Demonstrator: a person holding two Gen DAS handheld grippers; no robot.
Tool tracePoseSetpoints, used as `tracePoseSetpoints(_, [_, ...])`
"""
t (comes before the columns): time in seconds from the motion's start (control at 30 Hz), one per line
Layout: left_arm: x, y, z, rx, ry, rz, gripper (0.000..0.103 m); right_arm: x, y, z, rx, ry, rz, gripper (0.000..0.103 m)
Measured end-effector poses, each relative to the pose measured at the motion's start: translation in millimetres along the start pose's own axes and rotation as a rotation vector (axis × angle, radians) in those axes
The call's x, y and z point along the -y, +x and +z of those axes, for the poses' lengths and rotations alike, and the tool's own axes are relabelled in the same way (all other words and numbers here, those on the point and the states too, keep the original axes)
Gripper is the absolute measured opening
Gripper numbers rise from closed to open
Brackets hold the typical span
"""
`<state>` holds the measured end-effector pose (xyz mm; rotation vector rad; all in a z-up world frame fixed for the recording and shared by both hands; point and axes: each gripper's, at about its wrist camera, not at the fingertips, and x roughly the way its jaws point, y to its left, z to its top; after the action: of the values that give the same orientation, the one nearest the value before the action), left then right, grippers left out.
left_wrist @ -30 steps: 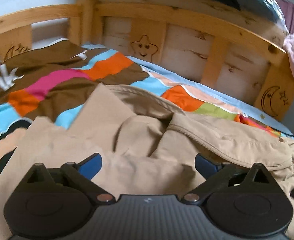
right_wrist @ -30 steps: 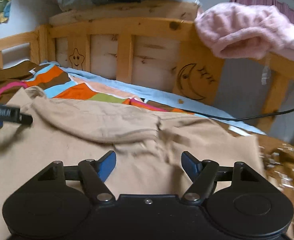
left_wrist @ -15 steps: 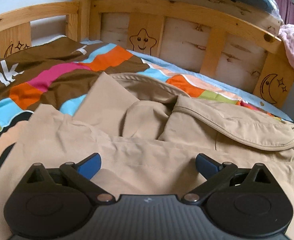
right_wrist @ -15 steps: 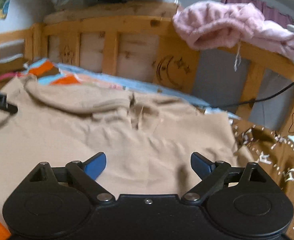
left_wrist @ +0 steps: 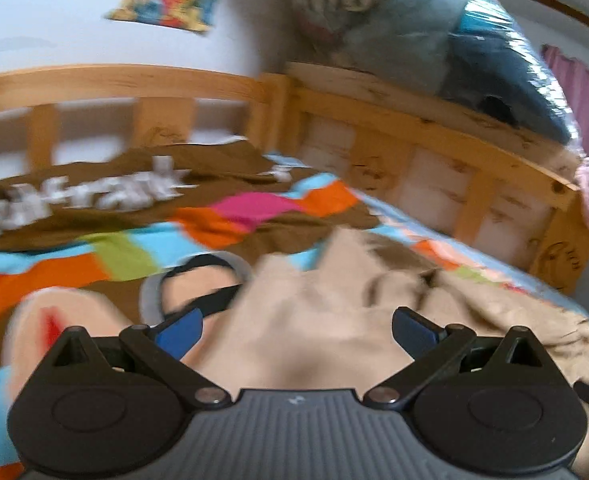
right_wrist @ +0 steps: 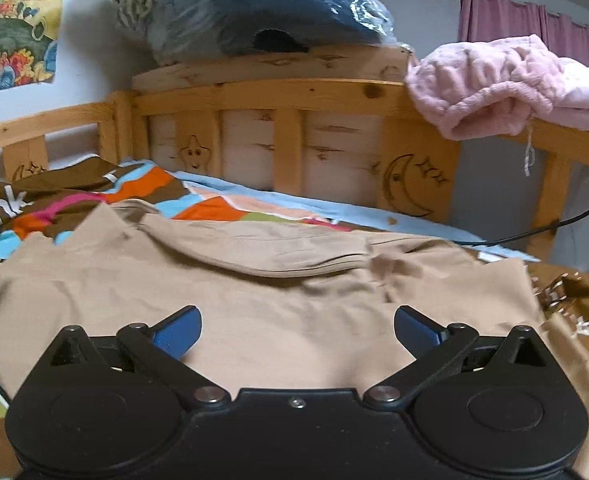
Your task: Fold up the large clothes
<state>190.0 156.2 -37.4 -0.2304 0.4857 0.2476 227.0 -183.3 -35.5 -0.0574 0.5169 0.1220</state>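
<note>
Just beyond both grippers' spread, opening jaws, tan garment (right_wrist: 278,300) flat on bedspread (right_wrist: 142,196).

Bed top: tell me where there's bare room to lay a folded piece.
Free: the striped bedspread between the tan garment and the headboard, and left toward the side rail. Crowded: the middle, under the garment.

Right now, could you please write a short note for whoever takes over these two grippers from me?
Left gripper: open, empty, above the near left part of the tan garment.
Right gripper: jaws opening, nothing gripped, above the garment's near middle.
The garment lies spread on the striped bedspread, by the wooden headboard.
Done: one flap is turned over along the far edge.
Left: the remaining folds.
</note>
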Motion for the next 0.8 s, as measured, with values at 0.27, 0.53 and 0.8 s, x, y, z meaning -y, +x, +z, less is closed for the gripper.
tracePoseSetpoints(0.27, [-36.9,-2.5,-28.0,-0.150,-0.140,-0.046,0.099,-31.5,5.2,-15.3,-0.018,-0.109,-0.004,0.102])
tracePoseSetpoints(0.53, [-30.0,39.3,-33.6,-0.257,-0.251,-0.177,0.090,-35.3,21.8,-27.7,-0.039,-0.085,-0.062,0.102])
tracePoseSetpoints(0.8, [-31.1,45.6,-27.3,-0.253,-0.270,-0.074,0.026,-34.3,21.6,-29.8,-0.025,-0.073,-0.057,0.102])
